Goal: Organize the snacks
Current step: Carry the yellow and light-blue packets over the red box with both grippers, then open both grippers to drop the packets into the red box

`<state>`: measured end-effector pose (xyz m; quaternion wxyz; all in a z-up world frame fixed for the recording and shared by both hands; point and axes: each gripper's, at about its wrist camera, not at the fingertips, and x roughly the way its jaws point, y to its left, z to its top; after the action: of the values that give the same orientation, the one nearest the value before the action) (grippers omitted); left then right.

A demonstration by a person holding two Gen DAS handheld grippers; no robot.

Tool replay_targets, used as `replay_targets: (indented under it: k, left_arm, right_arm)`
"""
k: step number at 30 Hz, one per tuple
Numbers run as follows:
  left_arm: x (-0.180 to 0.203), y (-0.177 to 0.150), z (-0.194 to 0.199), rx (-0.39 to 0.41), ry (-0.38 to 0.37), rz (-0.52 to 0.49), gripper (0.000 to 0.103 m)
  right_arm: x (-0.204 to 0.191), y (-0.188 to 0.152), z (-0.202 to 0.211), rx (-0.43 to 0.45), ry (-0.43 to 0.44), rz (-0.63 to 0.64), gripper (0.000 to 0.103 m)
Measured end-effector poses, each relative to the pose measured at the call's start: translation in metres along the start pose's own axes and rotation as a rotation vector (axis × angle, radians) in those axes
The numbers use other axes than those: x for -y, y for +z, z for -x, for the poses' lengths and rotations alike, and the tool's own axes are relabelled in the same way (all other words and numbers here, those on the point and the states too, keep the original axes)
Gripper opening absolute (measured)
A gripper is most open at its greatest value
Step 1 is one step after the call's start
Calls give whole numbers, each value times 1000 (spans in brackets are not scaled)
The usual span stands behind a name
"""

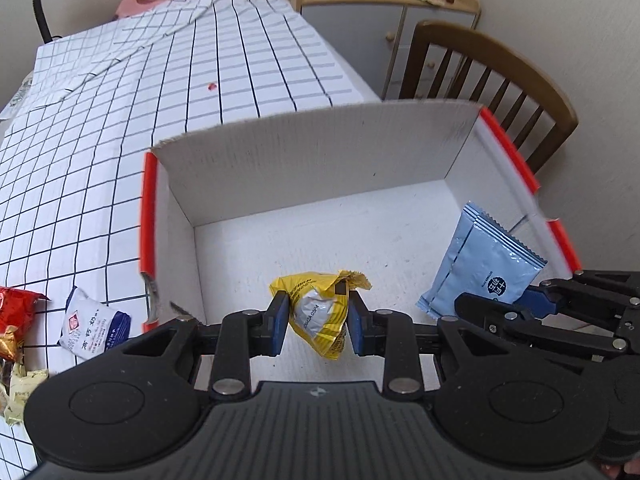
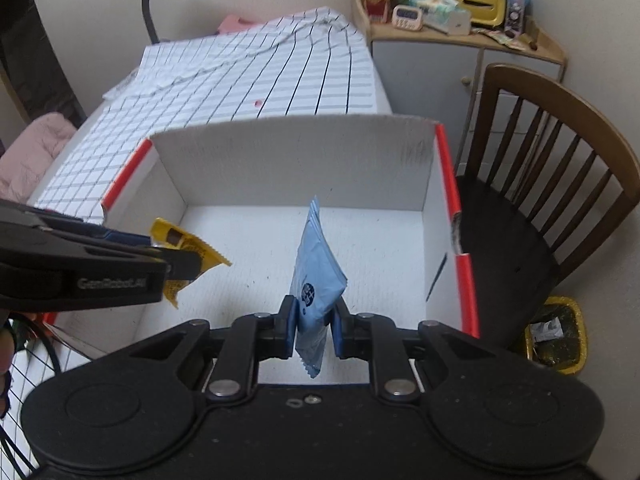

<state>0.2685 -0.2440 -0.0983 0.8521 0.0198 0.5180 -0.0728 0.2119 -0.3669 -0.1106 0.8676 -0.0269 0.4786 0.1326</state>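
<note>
While both tools hang over the open white box (image 1: 304, 152), your left gripper (image 1: 318, 322) is clamped on a crumpled yellow snack packet (image 1: 320, 312), and your right gripper (image 2: 314, 330) pinches a pale blue sachet (image 2: 316, 276) above the box floor.

Both cameras ride just behind their own fingers and look steeply down, close above an open white cardboard box (image 1: 304, 160). The left wrist view sits toward the box's left side, taking in the checked tablecloth (image 1: 160, 100) beyond it. The right wrist view sits further right, catching the wooden chair (image 2: 560, 152). Both share the box, tablecloth, chair and corner cabinet (image 2: 432, 64), and each sees the other gripper at its edge.
</note>
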Motion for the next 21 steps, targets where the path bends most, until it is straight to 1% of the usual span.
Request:
replay_targets:
  k: [6,10,15,21]
  left_arm:
    - [3,-2,-20,-55,17,-7,30]
    - [1,-2,-27,-89,6,-1,30]
    - [2,-5,-33,-108,8,0,30]
    - [0,-6,-31,-116,-17,18,30]
  right_arm:
    - [-5,1,-16,-47,8,46,16]
    - [-6,3,-20,-64,15,59,16]
    - [-7,4,-22,-68,18,71,21]
    - [-4,3,-17,-53,16,68,25]
